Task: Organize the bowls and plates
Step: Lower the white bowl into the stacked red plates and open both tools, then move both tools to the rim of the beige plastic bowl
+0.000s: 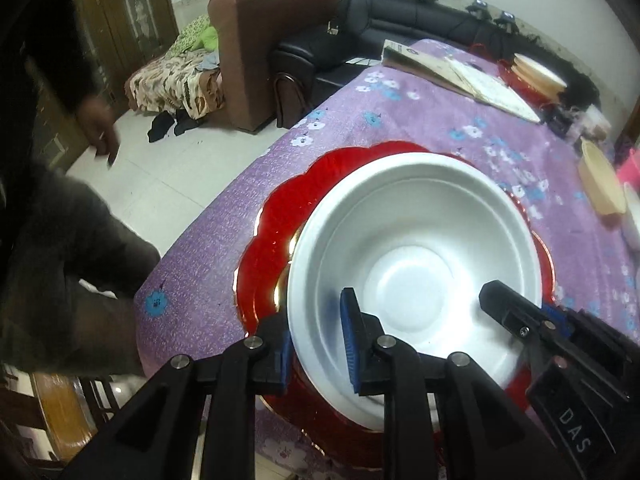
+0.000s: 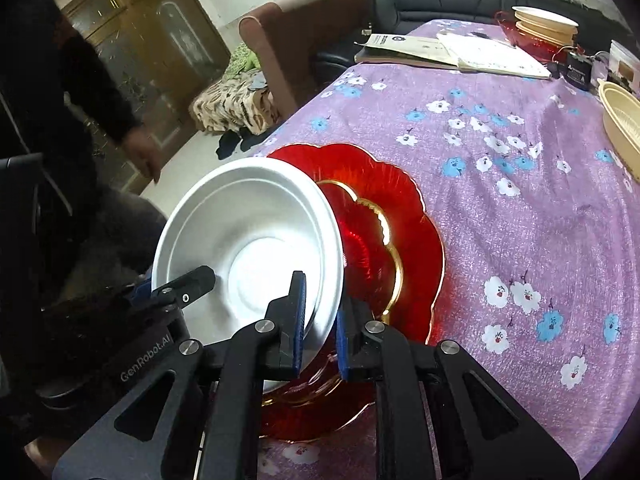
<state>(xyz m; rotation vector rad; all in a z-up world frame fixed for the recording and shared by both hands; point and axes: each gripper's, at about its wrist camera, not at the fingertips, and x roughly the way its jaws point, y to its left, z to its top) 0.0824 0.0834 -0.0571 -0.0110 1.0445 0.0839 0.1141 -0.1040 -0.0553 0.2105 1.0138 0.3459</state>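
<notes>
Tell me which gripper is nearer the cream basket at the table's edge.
Right. The right gripper clamps the white bowl on the rim toward the cream basket; the left gripper is at the opposite rim, farther away.

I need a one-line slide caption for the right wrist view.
Two hand-held grippers grip the rim of a white bowl above stacked red scalloped plates on a floral purple tablecloth.

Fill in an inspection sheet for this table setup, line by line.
Surface: purple flowered tablecloth.
Job's things: white bowl over red plates; stacked dishes far end.
Clutter: papers, cream basket.
Grippers: left tool and right tool each straddle the bowl's rim.
Cables: nothing seen.
Surroundings: black sofa, brown armchair, a person's hand.
</notes>
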